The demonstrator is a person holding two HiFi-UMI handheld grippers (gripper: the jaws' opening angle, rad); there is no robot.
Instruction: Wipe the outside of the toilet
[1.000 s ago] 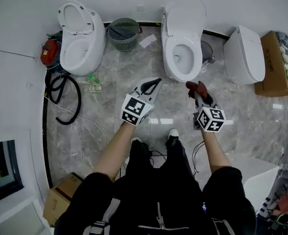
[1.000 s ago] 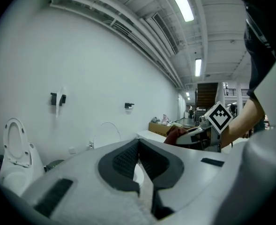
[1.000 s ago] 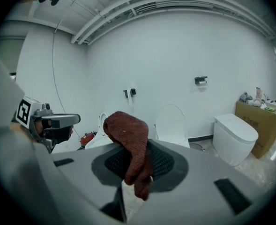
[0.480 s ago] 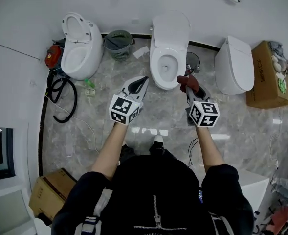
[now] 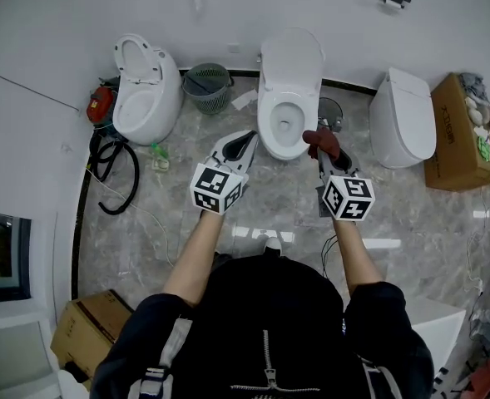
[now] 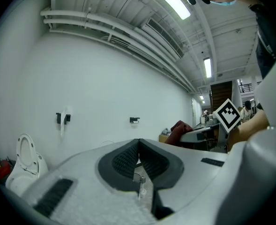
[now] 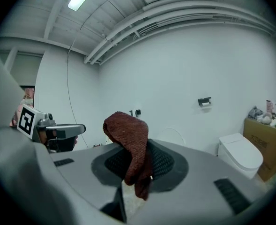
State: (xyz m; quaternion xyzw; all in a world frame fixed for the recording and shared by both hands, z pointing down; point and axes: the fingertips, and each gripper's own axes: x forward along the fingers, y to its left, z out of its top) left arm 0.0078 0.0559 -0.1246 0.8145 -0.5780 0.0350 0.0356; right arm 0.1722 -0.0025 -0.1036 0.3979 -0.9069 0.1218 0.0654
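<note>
A white toilet [image 5: 288, 90] with its lid raised stands against the far wall in the head view, straight ahead of me. My right gripper [image 5: 322, 144] is shut on a dark red cloth [image 5: 321, 141], held in the air just right of the bowl's front rim. The same cloth [image 7: 132, 151] hangs folded between the jaws in the right gripper view. My left gripper [image 5: 246, 140] hovers just left of the bowl's front, its jaws shut with nothing between them [image 6: 138, 146].
A second open toilet [image 5: 145, 94] stands at the left, with a green basket [image 5: 206, 86] between it and the middle one. A closed toilet [image 5: 403, 121] and a cardboard box [image 5: 465, 131] are at the right. A black hose [image 5: 111, 169] coils on the floor at left.
The head view has drawn back and the toilets sit smaller and higher. Both grippers have come closer to the middle toilet's front, the cloth still held in the right one.
</note>
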